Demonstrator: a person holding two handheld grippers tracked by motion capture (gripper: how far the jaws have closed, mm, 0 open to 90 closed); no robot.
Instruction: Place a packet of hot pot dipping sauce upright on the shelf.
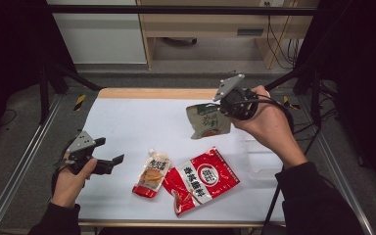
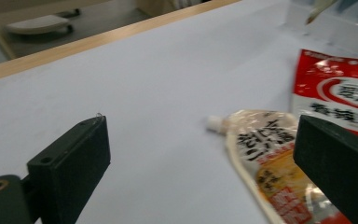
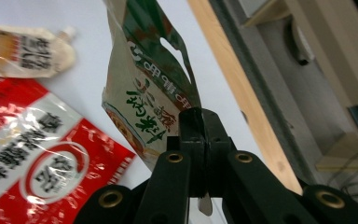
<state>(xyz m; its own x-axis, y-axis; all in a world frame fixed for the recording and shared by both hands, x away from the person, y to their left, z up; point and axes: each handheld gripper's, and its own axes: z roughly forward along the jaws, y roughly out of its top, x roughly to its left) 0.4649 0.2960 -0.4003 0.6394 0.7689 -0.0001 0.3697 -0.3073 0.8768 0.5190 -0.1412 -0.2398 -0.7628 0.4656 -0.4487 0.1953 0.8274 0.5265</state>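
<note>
I see the white table sheet (image 1: 127,122) carrying two packets near its front edge: the small spouted orange-and-white sauce pouch (image 1: 152,174), and touching its right side the large red-and-white foil bag (image 1: 203,178). Toward the right edge, my right gripper (image 1: 230,108) holds the green-and-cream snack packet (image 1: 208,121) above the sheet. My left gripper (image 1: 110,157) sits at the left edge.

Red-white packet (image 1: 203,178); orange-cream spout pouch (image 1: 152,174); green-beige pouch (image 1: 207,120); white table (image 1: 142,122); black claws.
</note>
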